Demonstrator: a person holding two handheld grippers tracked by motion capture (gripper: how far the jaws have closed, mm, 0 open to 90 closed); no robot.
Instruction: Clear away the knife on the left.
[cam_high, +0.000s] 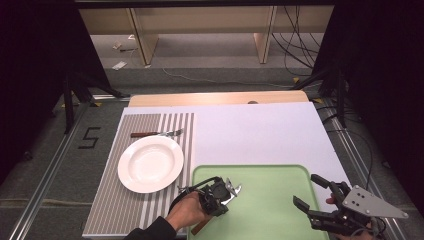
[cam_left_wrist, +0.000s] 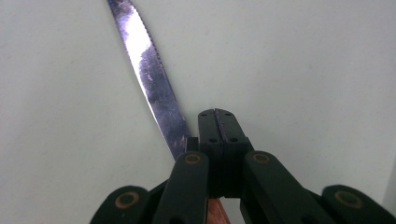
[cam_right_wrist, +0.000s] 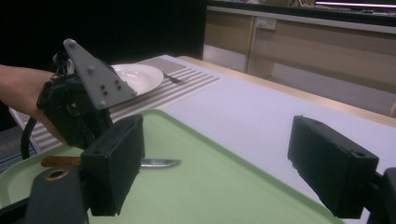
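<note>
While knife (cam_left_wrist: 149, 79) lies mid-tray (cam_high: 280, 172), rims stand well apart.

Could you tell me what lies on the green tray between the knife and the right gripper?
Nothing: in the high view, bare green tray separates the knife from the right gripper.
</note>
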